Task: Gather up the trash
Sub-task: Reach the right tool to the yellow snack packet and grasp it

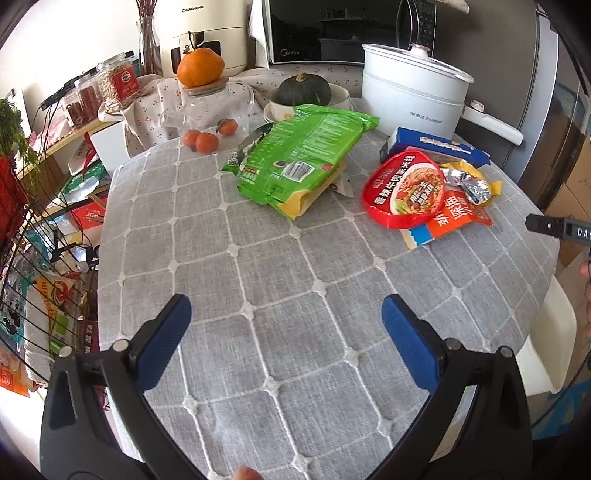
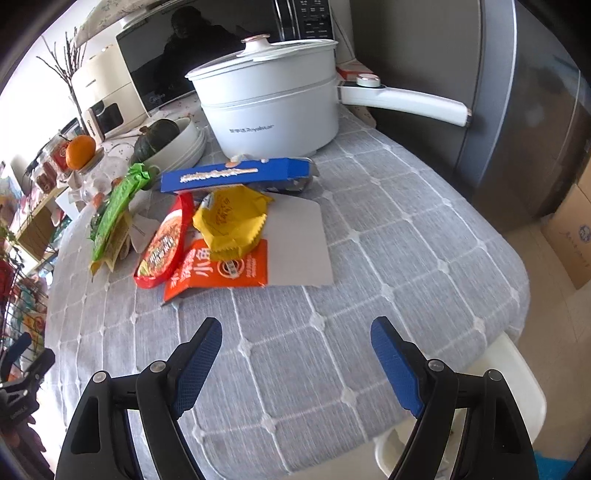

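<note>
Counter (image 1: 280, 266) under grey checked cloth. Microwave (image 1: 332, 29) at 12 o'clock, grey fridge (image 2: 524, 110) at 2 o'clock. Pale floor (image 2: 546, 332), cardboard box (image 2: 572, 240) at 3 o'clock. Bright daylight from 10 o'clock.

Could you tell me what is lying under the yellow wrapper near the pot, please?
The yellow wrapper rests on an orange packet and a grey card. Whatever lies beneath those is covered.

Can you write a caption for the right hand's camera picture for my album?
Open right tongs hover over the grey checked tablecloth, near the orange wrapper.
</note>
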A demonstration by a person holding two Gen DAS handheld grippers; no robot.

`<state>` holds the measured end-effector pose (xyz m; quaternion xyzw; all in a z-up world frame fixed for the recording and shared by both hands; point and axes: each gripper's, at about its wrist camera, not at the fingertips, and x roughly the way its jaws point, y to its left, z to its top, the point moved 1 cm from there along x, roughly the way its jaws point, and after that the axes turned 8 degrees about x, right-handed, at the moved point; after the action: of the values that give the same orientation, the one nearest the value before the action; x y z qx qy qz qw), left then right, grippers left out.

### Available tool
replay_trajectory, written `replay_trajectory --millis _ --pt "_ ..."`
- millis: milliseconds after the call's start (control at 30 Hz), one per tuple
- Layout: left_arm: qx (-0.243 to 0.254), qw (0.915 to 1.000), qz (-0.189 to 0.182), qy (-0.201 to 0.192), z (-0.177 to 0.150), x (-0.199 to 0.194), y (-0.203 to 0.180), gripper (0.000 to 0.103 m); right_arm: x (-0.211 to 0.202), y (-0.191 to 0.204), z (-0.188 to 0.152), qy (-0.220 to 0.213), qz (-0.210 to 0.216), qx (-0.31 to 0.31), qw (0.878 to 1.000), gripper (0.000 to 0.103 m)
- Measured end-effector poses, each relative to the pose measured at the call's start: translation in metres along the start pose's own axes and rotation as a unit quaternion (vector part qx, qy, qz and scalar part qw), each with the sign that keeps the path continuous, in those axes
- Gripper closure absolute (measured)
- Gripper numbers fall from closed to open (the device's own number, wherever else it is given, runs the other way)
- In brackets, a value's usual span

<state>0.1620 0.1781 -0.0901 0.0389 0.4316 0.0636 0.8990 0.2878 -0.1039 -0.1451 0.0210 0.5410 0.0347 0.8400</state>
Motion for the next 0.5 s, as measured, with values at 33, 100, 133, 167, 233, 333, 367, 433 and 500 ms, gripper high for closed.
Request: replay_trajectory --millis 33,100,133,167,233,333,367,433,500 --pt "-0.005 1.0 -0.001 -0.001 0.0 0.003 0.003 0.001 0.005 0.005 0.006 -0.002 0.009 -0.001 1.0 0.019" --pt "-0.015 0.9999 -0.004 -0.003 0.001 0.007 0.008 0.001 0.016 0.013 0.015 -0.006 0.031 0.0 0.999 0.019" --pt "-0.016 0.9998 -0.005 -0.005 0.002 0.009 0.008 0.001 0.021 0.017 0.02 -0.007 0.042 0.002 0.999 0.019" --pt "-0.014 0.9999 -0.005 -0.007 0.003 0.01 0.007 0.001 0.027 0.02 0.025 -0.008 0.05 0.005 0.999 0.019" --pt "-0.004 0.9999 -0.003 -0.014 0.003 0.009 0.003 0.001 0.039 0.028 0.033 -0.011 0.057 0.004 0.998 0.019" --pt "0.014 0.9997 0.0 -0.018 0.003 0.008 -0.004 0.001 0.055 0.035 0.042 -0.014 0.057 0.002 0.998 0.02" --pt "0.017 0.9997 -0.001 -0.02 0.003 0.007 -0.005 0.001 0.059 0.036 0.044 -0.013 0.06 0.002 0.998 0.024" --pt "0.019 0.9996 -0.005 -0.02 0.003 0.007 -0.008 0.001 0.067 0.037 0.045 -0.006 0.069 0.001 0.998 0.045" --pt "0.018 0.9996 -0.007 -0.018 0.003 0.006 -0.009 0.001 0.074 0.037 0.046 0.01 0.074 -0.002 0.997 0.069"
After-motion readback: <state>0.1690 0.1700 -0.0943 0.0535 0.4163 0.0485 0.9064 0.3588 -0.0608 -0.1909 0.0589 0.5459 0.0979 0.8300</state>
